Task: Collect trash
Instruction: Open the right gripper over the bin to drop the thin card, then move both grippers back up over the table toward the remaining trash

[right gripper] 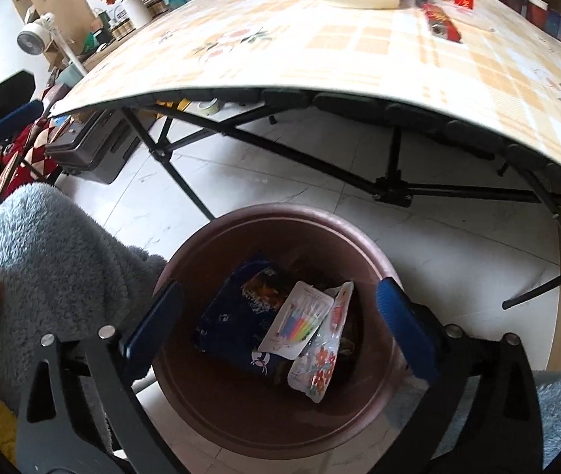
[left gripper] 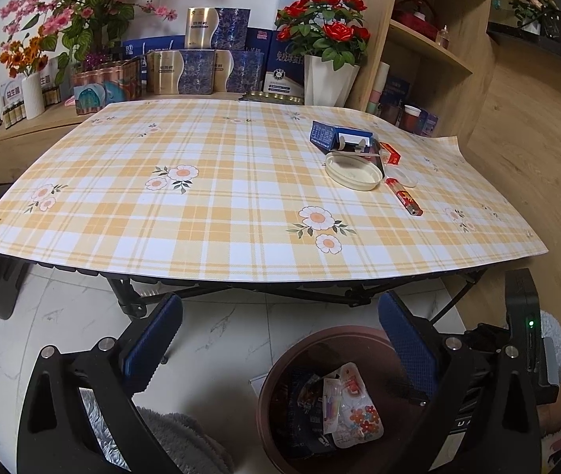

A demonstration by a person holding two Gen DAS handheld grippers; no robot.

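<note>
Two grippers: both spread wide, nothing between the pads
Left gripper (left gripper: 276, 339): released, held before the table edge, above the floor
Right gripper (right gripper: 280, 324): released, hanging over the bin
Bin (right gripper: 201, 403): round, brown, on the white floor just in front of the table
Trash in bin: dark blue packet (right gripper: 237, 324); white card (right gripper: 294, 326) of coloured sticks; clear bag (right gripper: 320, 367) with orange flowers, lying over each other
Card axis: long side slanted, upper end toward the table
Trash on table (left gripper: 201, 213): blue box (left gripper: 325, 134), cream oval lid (left gripper: 353, 170), red tube (left gripper: 405, 196), clustered at the far right
Tube axis: runs diagonally toward the near-right edge
</note>
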